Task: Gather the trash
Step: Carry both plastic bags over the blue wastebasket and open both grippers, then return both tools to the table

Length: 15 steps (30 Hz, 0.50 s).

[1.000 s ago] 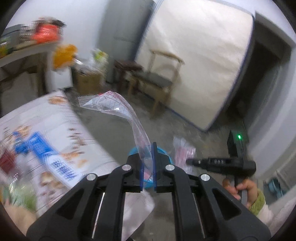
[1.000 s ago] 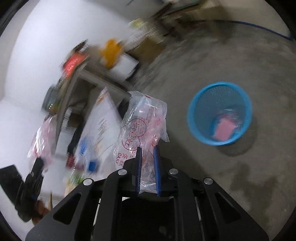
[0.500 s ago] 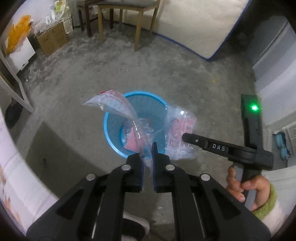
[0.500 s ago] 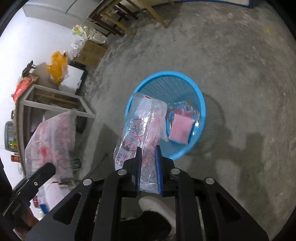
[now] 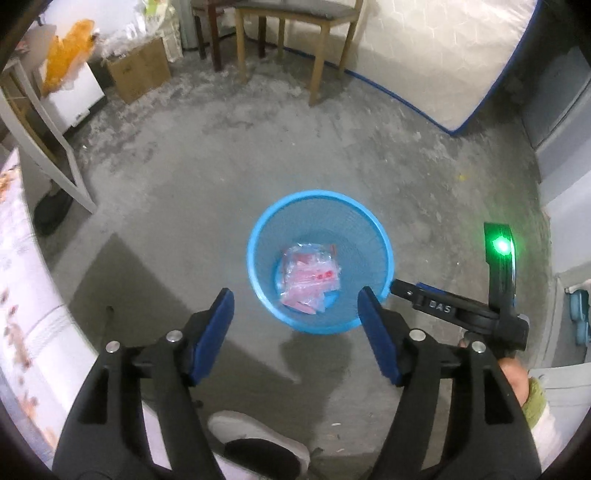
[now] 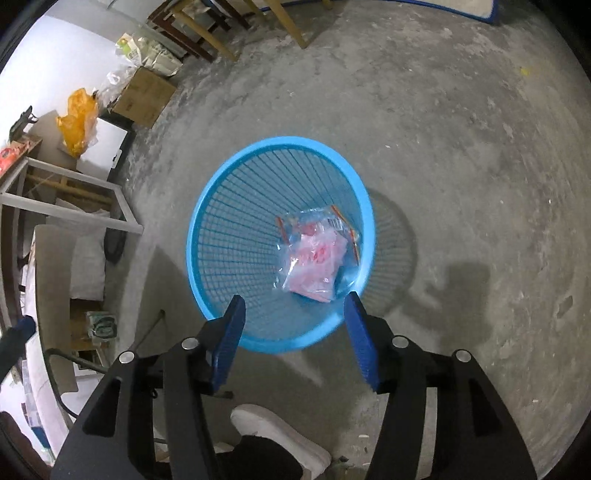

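A blue mesh waste basket [image 5: 258, 225] stands on the concrete floor; it also shows in the right wrist view [image 6: 207, 229]. Clear plastic bags with pink print [image 5: 309, 277] lie at its bottom, also seen in the right wrist view [image 6: 316, 254]. My left gripper [image 5: 297, 314] is open and empty, held above the basket's near rim. My right gripper [image 6: 293, 321] is open and empty, also above the near rim. The right gripper's body [image 5: 443, 306] shows in the left wrist view at the right of the basket.
A wooden chair [image 5: 295, 22] and a mattress [image 5: 443, 55] leaning on the wall stand at the back. A cardboard box [image 5: 138, 74], a white table frame [image 5: 51, 129] and an orange bag [image 5: 66, 55] are at the left. My shoe [image 5: 258, 443] is below the grippers.
Both grippers held plastic bags and swung over the basket. Both have opened, and the bags now lie inside the basket.
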Motion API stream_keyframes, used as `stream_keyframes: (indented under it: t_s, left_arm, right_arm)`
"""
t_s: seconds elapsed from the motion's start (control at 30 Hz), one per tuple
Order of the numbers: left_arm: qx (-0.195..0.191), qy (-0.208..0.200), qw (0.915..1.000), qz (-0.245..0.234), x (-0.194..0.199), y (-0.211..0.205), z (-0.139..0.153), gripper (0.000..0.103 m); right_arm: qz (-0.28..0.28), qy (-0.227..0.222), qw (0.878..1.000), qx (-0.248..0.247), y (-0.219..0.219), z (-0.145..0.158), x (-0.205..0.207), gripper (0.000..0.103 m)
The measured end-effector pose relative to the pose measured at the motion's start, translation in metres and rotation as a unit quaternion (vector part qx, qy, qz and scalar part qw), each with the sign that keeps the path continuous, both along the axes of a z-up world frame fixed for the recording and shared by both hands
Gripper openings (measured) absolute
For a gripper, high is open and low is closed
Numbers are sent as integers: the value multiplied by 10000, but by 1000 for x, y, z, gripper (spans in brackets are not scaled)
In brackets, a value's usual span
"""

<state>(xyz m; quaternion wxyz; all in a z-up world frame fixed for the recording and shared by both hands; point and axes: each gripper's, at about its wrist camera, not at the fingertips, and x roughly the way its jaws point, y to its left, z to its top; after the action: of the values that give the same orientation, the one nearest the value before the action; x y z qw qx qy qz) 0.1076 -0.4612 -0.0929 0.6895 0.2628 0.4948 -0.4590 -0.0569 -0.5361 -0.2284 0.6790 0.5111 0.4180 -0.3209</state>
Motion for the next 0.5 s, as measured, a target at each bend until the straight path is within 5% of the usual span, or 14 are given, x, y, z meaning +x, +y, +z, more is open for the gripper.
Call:
stream_keyframes:
  t_s: [0.27,0.5]
  left_arm:
    - [-431,-59,9985,319,13,69,60,74]
    - [-996,-105,9925,704,6,171,117,83]
  right_arm:
    - [88,-309,9994,-163,28,36,-20,66]
    - [587,-634,9954,-420,61,86,-12,72]
